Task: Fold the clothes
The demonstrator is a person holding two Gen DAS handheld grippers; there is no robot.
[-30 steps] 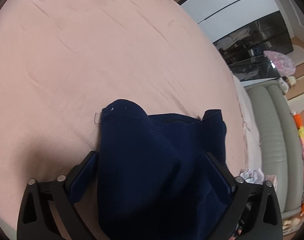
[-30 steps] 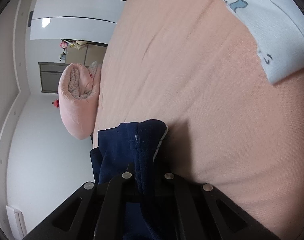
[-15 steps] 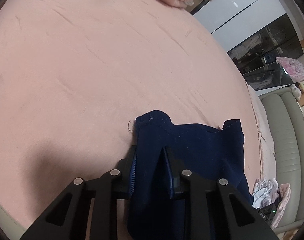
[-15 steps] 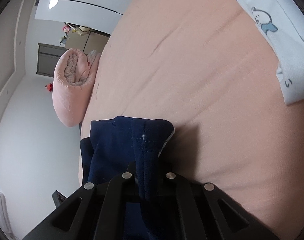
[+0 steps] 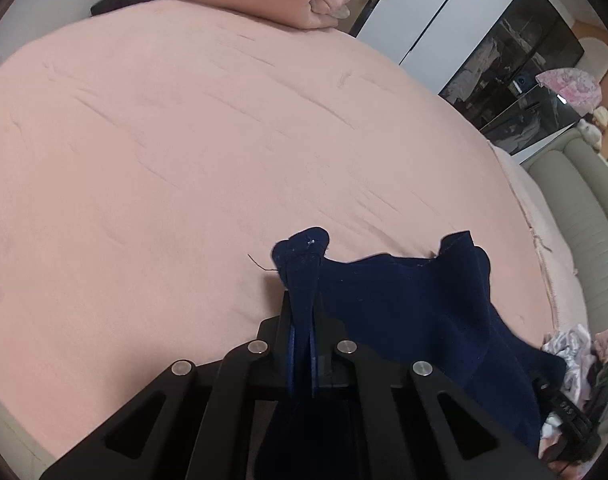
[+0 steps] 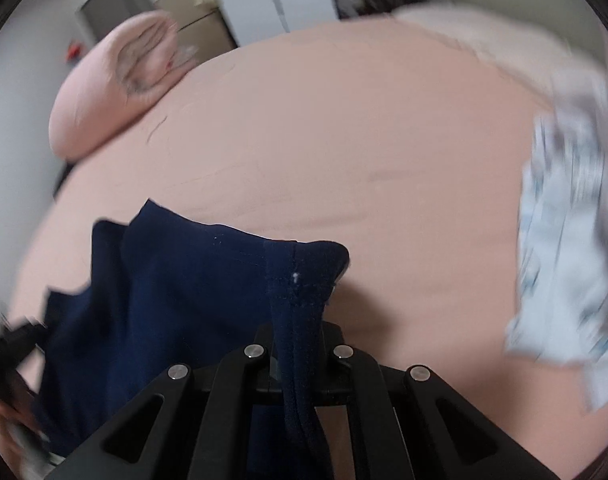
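Above the pink bed [image 5: 184,152], the navy garment [image 5: 404,300] hangs stretched between the two grippers, its body sagging toward the mattress. The main risk, judging from the thin bunches of cloth pinched, is a corner slipping free: the right wrist view is blurred, which suggests quick motion, and a sharp tug could pull the hem out and let the garment drop crumpled. It could also be laid down skewed, or drag against the light printed cloth [image 6: 564,240] lying nearby. The left gripper [image 5: 302,320] has its jaws together, clamped on one corner of the garment; the right gripper [image 6: 300,332] has its jaws likewise clamped on a seamed corner.
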